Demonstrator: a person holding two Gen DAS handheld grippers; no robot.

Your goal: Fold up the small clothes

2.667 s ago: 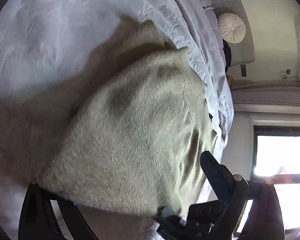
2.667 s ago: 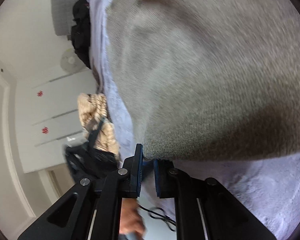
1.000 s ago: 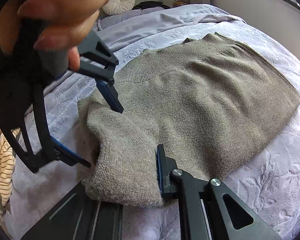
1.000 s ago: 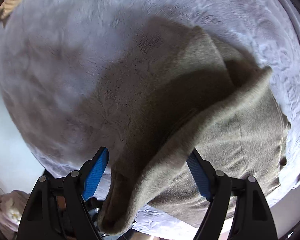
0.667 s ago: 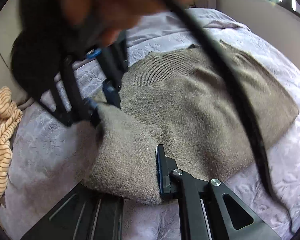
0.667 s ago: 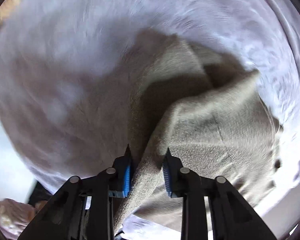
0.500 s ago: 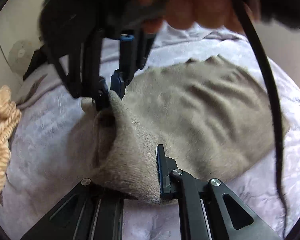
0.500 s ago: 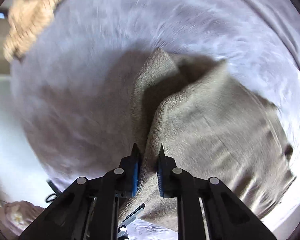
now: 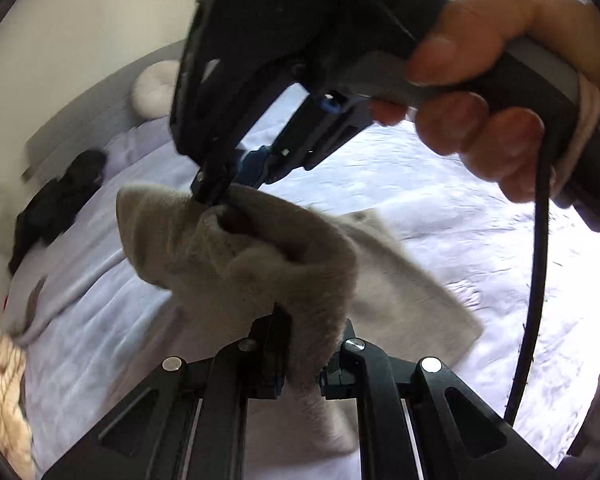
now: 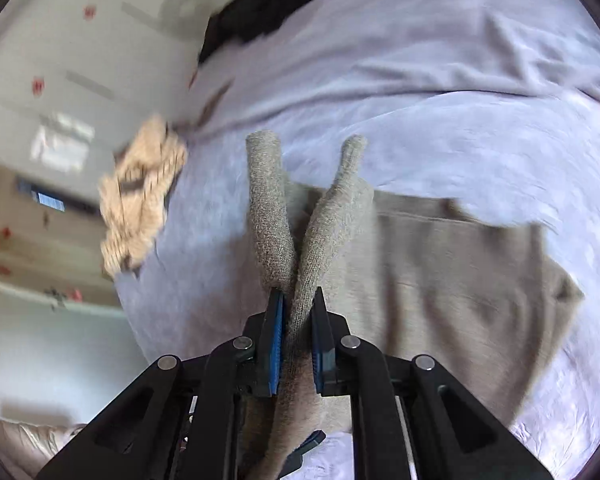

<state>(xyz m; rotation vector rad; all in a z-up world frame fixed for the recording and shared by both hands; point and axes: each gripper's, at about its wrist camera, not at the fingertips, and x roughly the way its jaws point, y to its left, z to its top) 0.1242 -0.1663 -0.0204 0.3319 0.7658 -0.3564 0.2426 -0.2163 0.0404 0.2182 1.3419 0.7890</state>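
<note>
A person stands over a bed (image 10: 440, 128) covered in a pale lilac quilt, working a hand-held gripper in each hand. A beige knitted sweater (image 10: 452, 280) is partly lifted off the quilt; its far portion lies on the bed, while one edge is bunched and raised.

The left hand-held gripper (image 9: 302, 354) is clenched on a thick fold of the sweater (image 9: 240, 264). The right hand-held gripper (image 10: 296, 334) is likewise clamped on the knit, with two rolled lobes of fabric standing up just beyond its blue-padded fingers. In the left wrist view the right hand-held gripper (image 9: 216, 194) pinches the same raised edge a little farther along, held by the person's hand (image 9: 496, 92).

This looks like the middle of a fold: one edge held at two points and raised. The next move likely calls for carrying both points together across the body of the sweater, keeping the edge taut and level, then setting it down squarely before letting go.

A striped tan garment (image 10: 140, 196) lies at the left edge of the bed, and dark clothing (image 10: 260, 4) sits at the far end.
</note>
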